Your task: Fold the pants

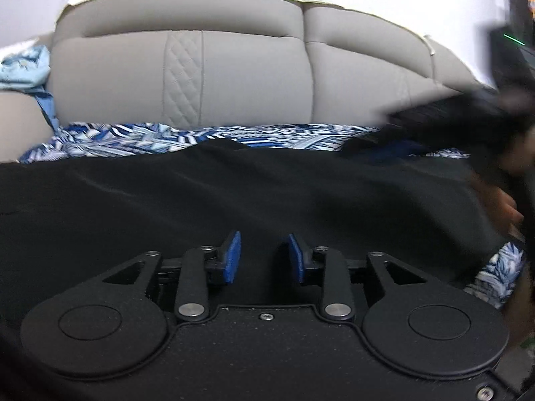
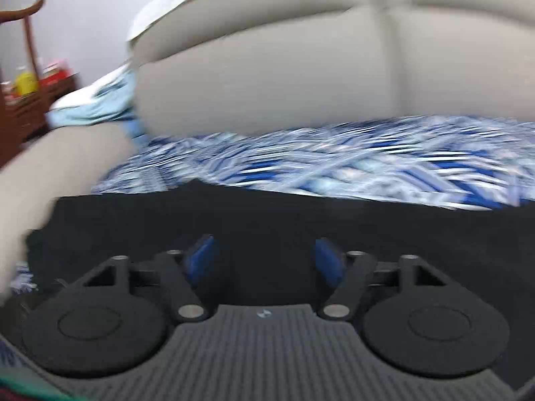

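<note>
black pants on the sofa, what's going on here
A person with a handheld gripper in each hand is working on folding black pants spread over a blue patterned cloth on a beige sofa. The left gripper and right gripper both hover over the dark fabric with jaws apart, gripping nothing. The right wrist view is blurred.

Pants (image 1: 234, 193) on a patterned sheet (image 1: 110, 140); sofa backrest (image 1: 187, 77) behind; crumpled cloth (image 1: 23, 70) at left

A home living room: beige padded sofa (image 1: 234, 77), patterned throw (image 2: 334, 163), wooden shelf (image 2: 23, 100).
</note>
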The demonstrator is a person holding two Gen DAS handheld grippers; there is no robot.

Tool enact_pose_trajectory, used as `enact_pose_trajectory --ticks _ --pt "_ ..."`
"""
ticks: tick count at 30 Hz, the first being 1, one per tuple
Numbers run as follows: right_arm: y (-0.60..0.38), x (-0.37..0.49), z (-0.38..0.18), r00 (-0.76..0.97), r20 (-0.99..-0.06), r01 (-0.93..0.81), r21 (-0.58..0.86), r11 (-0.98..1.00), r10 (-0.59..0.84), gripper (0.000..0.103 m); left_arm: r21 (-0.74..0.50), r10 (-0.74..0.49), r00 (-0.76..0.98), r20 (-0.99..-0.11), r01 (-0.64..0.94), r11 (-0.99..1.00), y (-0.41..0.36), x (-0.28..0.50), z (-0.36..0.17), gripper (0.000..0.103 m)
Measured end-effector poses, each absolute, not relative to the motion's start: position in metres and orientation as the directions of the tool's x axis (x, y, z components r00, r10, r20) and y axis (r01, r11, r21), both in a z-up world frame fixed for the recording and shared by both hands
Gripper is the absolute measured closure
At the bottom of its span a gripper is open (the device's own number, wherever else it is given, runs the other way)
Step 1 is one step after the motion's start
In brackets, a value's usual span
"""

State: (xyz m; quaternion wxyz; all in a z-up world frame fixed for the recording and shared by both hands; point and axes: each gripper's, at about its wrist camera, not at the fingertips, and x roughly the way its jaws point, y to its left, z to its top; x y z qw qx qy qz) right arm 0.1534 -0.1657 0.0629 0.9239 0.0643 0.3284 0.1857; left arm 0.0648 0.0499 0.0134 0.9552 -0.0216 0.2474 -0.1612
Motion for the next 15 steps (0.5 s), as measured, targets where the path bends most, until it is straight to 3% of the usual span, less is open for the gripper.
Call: enact_pose_trajectory --ticks 1,4,8,10,12,13,15 --pt "-0.155 0.166 0.065 0.695 -0.598 -0.324 0.233 0.917 0.398 0.056 -0.133 -0.331 0.821 -0.465 0.305 0.943 0.050 0.064 0.014 0.070" --pt "-0.116 0.205 0.068 0.652 -0.655 -0.411 0.119 0.904 0.382 0.064 -0.134 -0.335 0.817 -0.470 0.309 0.942 0.051 0.062 0.014 0.070" --pt "-0.073 0.231 0.064 0.617 -0.694 -0.518 -0.004 0.855 0.371 0.064 -0.103 -0.251 0.843 -0.475 0.230 0.968 0.059 0.064 0.019 0.071" --pt "-0.056 0.233 0.061 0.603 -0.706 -0.562 -0.044 0.826 0.373 0.049 -0.126 -0.206 0.852 -0.481 0.166 0.978 0.071 0.068 0.020 0.074" --pt "-0.044 0.232 0.054 0.585 -0.721 -0.593 -0.069 0.802 0.370 0.049 -0.143 -0.173 0.858 -0.484 0.118 0.983 0.082 0.072 0.021 0.076" --pt "-0.039 0.233 0.050 0.576 -0.732 -0.600 -0.077 0.797 0.363 0.068 -0.141 -0.153 0.859 -0.488 0.095 0.985 0.086 0.074 0.022 0.076" --pt "-0.039 0.229 0.048 0.590 -0.714 -0.602 -0.078 0.795 0.377 0.093 -0.146 -0.128 0.859 -0.495 0.063 0.987 0.092 0.077 0.022 0.076"
